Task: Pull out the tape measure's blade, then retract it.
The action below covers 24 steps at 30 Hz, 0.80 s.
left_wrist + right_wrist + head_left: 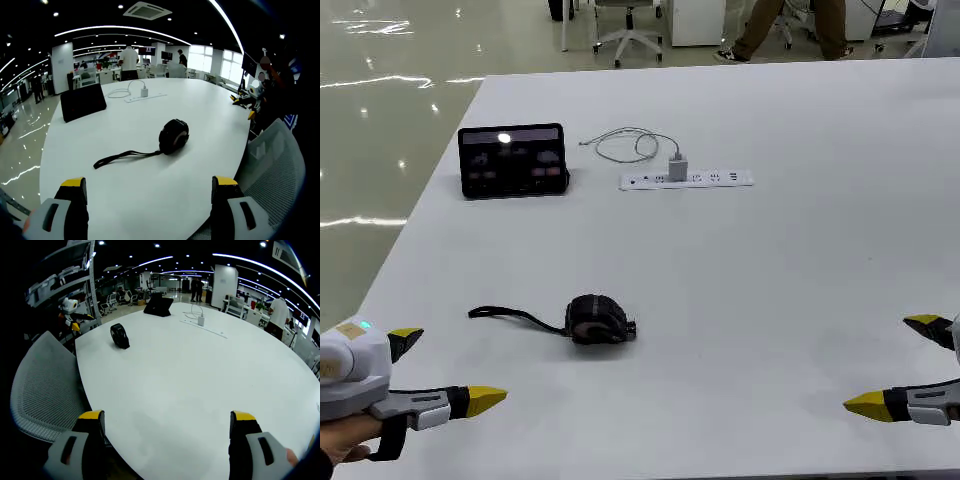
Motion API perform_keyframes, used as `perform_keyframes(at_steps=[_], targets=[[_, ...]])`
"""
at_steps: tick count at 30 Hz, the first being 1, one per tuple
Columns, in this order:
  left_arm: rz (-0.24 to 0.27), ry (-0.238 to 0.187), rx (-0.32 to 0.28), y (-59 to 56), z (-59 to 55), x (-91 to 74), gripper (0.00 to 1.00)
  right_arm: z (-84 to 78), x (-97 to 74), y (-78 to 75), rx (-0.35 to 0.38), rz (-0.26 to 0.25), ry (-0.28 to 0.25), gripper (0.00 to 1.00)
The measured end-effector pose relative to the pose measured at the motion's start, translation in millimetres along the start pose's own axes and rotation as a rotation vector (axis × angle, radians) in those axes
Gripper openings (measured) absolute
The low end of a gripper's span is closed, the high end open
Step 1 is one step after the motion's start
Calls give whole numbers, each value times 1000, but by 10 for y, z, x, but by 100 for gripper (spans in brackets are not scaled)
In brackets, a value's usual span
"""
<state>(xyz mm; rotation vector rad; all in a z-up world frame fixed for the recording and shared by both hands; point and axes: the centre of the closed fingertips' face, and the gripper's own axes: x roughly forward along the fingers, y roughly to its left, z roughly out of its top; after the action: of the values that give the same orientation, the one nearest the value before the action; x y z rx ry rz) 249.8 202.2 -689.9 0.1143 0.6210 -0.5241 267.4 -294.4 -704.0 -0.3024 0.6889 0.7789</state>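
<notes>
A black tape measure (599, 320) lies on the white table (770, 260), its black wrist strap (515, 317) trailing to the left. No blade shows outside its case. My left gripper (450, 370) hovers open at the near left edge, a hand's width short of the tape measure (173, 135), which sits ahead between its yellow-tipped fingers (74, 183). My right gripper (905, 365) is open at the near right edge, far from the tape measure (119, 335). Both grippers hold nothing.
A black tablet (512, 160) stands at the far left of the table. A white power strip (687, 179) with a charger and coiled cable (628, 145) lies behind the tape measure. A grey mesh chair (42, 390) stands by the near edge. People stand in the background.
</notes>
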Motion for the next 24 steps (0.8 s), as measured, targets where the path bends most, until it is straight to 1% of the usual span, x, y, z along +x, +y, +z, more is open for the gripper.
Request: perform_keyframes(at_steps=[2,7,14,18,20,23,24], targets=[[5,-3,-4,0,-7,2,100,1,-1,14,5,6,1,100],[-1,1,-11,-23,-30,10,100,-20,-3,12,1,4,7,99],[-4,-1,-13,-29,-21,12,100,-44,-3,1,0,-6,5,100],[-2,-2,-12,-20,-17,13,100,-22,-10,-16,-14,-14,-7,100],[-2,-4,-8,-19,-12,14,100,-9,-9,-12,-12,-10,-14,100],[2,4,-1,-5,-27,21,100,1,-7,-4,-17,-9,-16,100],[-2,5,-7,-10,-32,25,100,5,-6,-10,-18,-13,-17,100]])
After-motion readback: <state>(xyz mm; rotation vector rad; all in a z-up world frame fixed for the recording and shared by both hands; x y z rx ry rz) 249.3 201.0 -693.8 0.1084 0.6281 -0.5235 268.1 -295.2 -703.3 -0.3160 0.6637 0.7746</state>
